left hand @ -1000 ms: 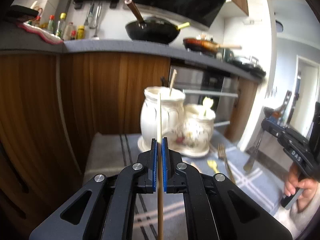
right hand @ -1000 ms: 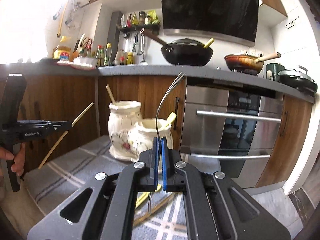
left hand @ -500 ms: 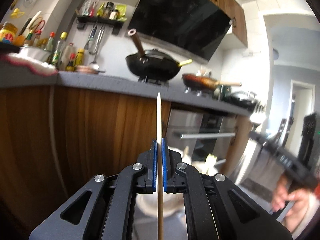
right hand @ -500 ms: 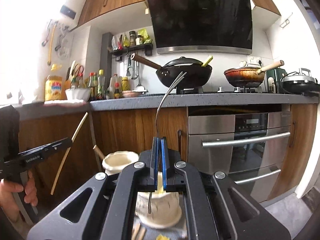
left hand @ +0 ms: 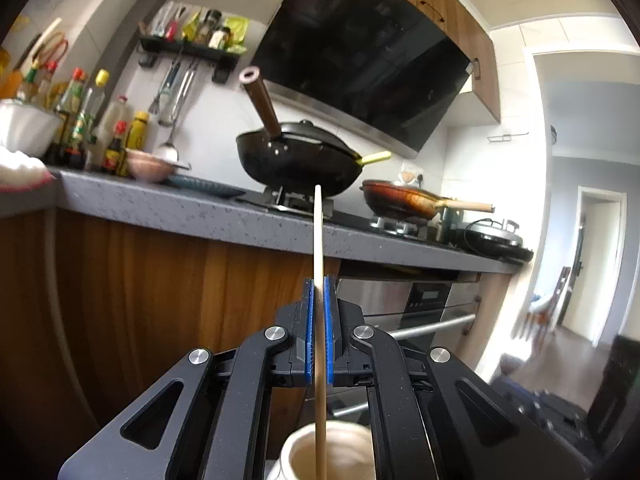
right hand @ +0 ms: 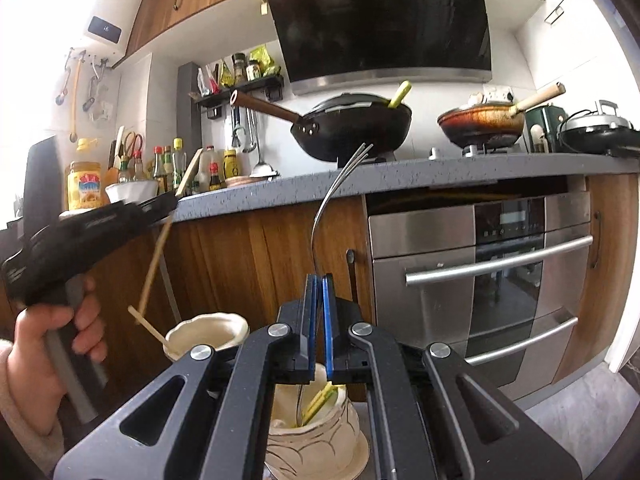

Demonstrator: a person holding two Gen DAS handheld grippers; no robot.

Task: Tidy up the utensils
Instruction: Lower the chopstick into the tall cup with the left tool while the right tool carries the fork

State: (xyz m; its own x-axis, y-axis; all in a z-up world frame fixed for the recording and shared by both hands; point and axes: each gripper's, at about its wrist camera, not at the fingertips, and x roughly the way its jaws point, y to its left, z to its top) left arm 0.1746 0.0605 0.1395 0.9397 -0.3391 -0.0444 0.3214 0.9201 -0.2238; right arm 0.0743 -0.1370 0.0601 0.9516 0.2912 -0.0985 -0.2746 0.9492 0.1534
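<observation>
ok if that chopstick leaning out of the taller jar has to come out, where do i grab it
Grip the bare upper end of the chopstick, the only part showing above the rim of the taller jar. In the right wrist view it slants up and to the left, so come in from above on that side, tool pads across the shaft, and draw it out along its slant.

Pale matt wooden chopstick between blue rubbery pads of matt black plastic left gripper. Polished steel fork; glazed cream ceramic jars. Speckled grey stone countertop, wood-grain cabinet fronts, brushed steel oven.
</observation>
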